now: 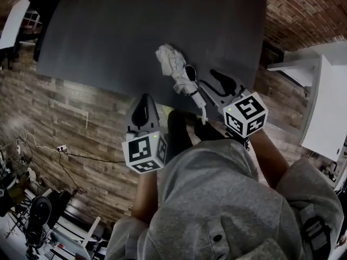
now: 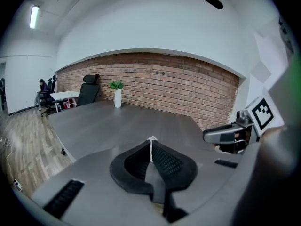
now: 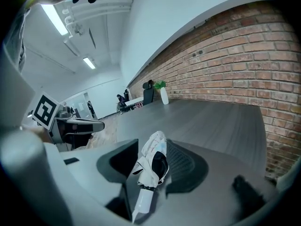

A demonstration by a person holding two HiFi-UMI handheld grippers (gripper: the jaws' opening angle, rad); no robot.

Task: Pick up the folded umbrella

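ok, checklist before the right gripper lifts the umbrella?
1. Folded umbrella between the right gripper's tongs: ok, it lies lengthwise in the gap.
2. Tongs clamped on it: cannot tell; both sit close against the fabric.
3. Umbrella off the table: cannot tell.
4. Left gripper out of the way: ok, tongs shut on nothing, off to the side.
5. Vase clear of the lift: ok, it stands at the table's far end.
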